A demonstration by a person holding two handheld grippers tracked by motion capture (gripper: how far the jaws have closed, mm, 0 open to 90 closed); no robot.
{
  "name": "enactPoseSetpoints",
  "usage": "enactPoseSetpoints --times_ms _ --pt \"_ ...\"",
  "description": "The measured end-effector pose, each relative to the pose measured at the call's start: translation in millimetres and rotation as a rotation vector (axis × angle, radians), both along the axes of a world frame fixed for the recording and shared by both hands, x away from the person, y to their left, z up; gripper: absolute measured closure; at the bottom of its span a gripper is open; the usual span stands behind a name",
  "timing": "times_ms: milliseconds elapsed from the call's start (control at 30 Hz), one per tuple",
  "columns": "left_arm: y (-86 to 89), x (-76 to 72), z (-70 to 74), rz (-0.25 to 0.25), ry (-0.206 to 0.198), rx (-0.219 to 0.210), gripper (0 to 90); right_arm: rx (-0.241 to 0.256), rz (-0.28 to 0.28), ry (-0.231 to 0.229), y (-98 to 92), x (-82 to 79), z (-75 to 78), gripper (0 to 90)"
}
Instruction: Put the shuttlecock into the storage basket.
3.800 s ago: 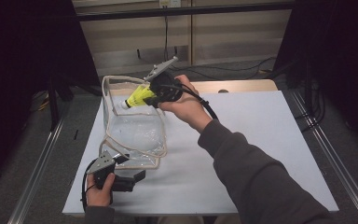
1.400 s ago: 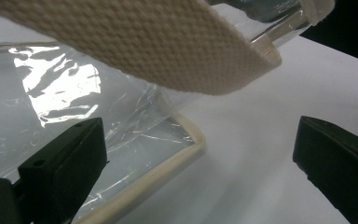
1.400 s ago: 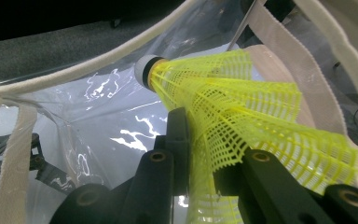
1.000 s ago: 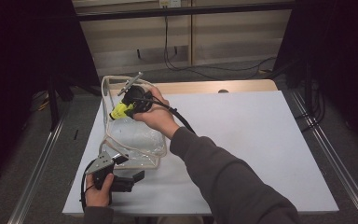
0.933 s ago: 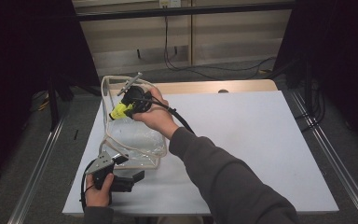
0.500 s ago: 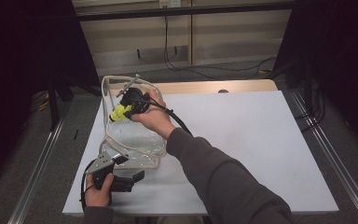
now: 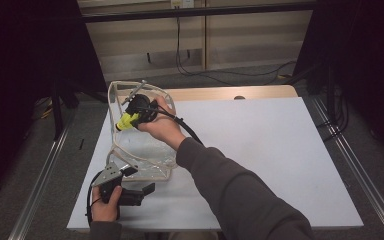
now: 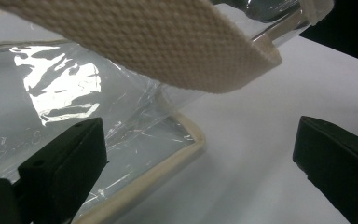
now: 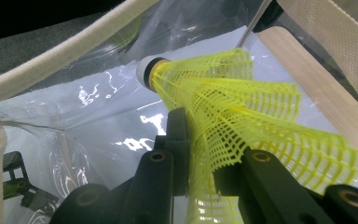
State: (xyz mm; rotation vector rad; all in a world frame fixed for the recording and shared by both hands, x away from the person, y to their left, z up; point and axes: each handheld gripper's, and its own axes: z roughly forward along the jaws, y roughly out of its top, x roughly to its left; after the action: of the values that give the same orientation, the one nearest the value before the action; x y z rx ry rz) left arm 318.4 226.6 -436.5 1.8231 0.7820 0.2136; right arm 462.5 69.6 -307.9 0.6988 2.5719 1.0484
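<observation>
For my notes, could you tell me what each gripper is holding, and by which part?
The right gripper pinches the yellow shuttlecock by its mesh skirt. The left gripper is open and holds nothing.

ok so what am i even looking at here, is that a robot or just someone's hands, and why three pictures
No robot: a person at a white table holds a hand-held grasping tool in each hand. The high view comes from a fixed camera above the table, looking forward and down. The other two come from small cameras riding on each tool, looking along its two black jaws.

On the table stands a clear plastic bag with cream fabric trim. The right tool is clamped on a yellow shuttlecock, gripping its mesh skirt, and holds it at the bag's open top, cork end pointing inward. The left tool rests low by the bag's near corner with its jaws apart, gripping nothing; one jaw lies against the plastic wall.
</observation>
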Motion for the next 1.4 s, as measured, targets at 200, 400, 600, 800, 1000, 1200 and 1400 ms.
enactPoseSetpoints --times_ms 200,400,600,800,1000,1200,1400 --pt "-0.4 0.1 -0.2 -0.001 -0.001 -0.002 2.6 0.015 -0.01 0.016 1.7 -1.3 0.5 79.5" --pt "-0.3 0.0 -0.2 -0.001 -0.001 -0.001 2.6 0.023 -0.03 0.041 5.0 -0.5 -5.4 79.5" --pt "-0.8 -0.8 -0.5 0.024 -0.009 0.0 2.6 0.024 -0.036 0.053 10.0 0.4 -10.6 79.4" --pt "0.3 0.1 -0.6 -0.001 0.0 -0.002 2.6 0.011 -0.037 0.061 14.6 1.7 -18.3 79.4" --pt "0.7 -0.4 -0.7 0.006 0.0 0.005 2.6 -0.013 -0.04 0.067 18.5 3.1 -26.0 79.3" --pt "0.3 -1.1 -1.3 0.024 -0.008 0.0 2.6 -0.024 -0.033 0.075 22.0 4.0 -32.5 79.2" --pt "0.1 -0.9 -1.4 0.024 -0.008 0.002 2.6 -0.029 -0.032 0.083 23.9 5.1 -39.5 79.0"
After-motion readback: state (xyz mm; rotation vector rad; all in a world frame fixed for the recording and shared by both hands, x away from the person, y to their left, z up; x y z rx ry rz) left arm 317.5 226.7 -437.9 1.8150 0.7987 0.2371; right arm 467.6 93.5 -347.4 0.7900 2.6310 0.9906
